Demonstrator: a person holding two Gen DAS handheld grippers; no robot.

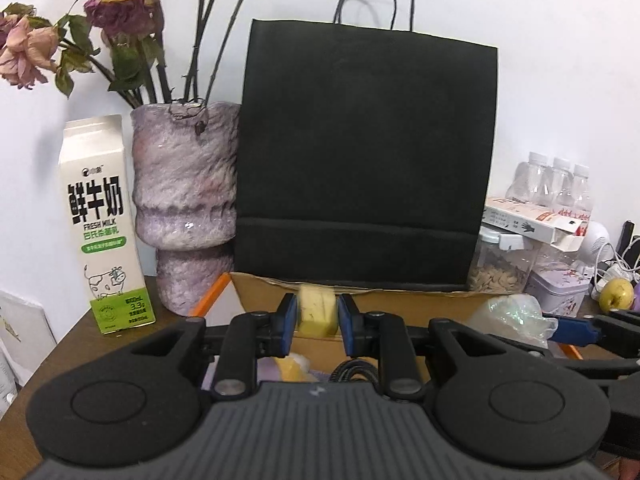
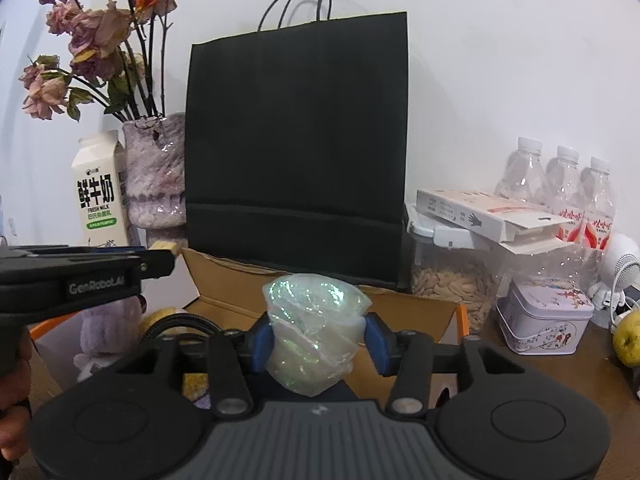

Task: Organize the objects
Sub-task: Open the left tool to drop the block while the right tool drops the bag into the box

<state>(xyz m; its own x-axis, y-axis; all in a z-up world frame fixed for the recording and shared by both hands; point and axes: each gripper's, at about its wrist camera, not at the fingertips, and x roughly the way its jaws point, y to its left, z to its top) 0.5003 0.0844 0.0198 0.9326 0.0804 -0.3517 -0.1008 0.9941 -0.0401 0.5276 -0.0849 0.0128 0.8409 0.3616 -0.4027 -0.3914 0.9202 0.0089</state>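
Yellow block (image 1: 317, 314) sits between the blue fingers (image 1: 289, 318) of our left gripper (image 1: 317, 322), pads against its sides, above the open cardboard box (image 1: 400, 304). Our right gripper (image 2: 319, 340) holds a crumpled iridescent plastic bag (image 2: 316, 330) between its fingers (image 2: 377, 344), also over the box, before the black paper bag (image 2: 296, 144) on the tabletop (image 2: 560, 368).

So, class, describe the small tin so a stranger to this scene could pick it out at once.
Start at the tall black paper bag standing against the wall and move right, past the clear jar of seeds. The tin stands on the wooden table in front of three clear water bottles. It alone is squarish, pale lilac metal with a lid and printed pictures.
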